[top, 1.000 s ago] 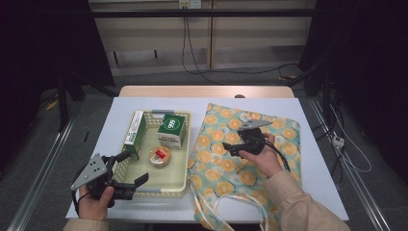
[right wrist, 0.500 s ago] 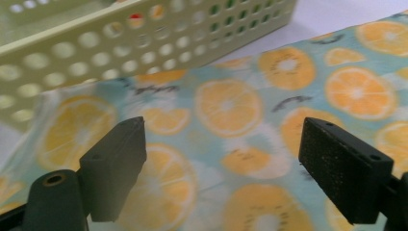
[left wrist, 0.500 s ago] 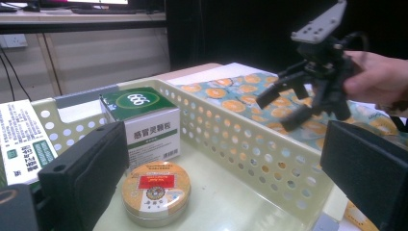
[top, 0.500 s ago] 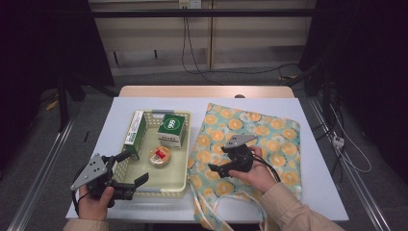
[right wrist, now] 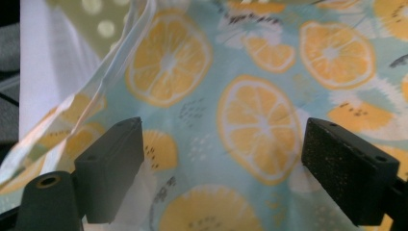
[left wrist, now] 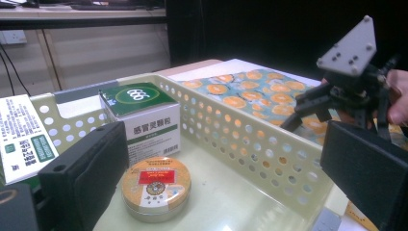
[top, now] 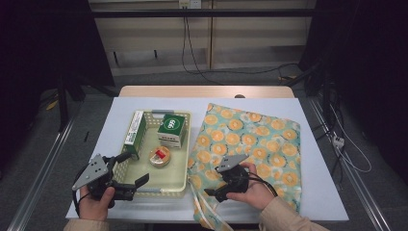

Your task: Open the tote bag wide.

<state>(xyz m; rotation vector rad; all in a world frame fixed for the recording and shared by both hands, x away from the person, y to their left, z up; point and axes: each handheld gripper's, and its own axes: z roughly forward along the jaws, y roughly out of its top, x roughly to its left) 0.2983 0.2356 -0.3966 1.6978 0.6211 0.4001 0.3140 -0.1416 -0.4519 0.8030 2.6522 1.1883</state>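
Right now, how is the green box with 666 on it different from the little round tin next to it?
The green box is square-cornered and stands tall; the round tin is flat and low. The box has a green top and white sides with dark writing; the tin's lid is orange-gold with a red label. The box sits farther back in the basket, the tin nearer the left gripper. Both rest inside that basket, untouched by either gripper.

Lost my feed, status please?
Left gripper open at basket corner. Right gripper open over orange-print bag, near its mouth. Nothing held, nothing blocking.
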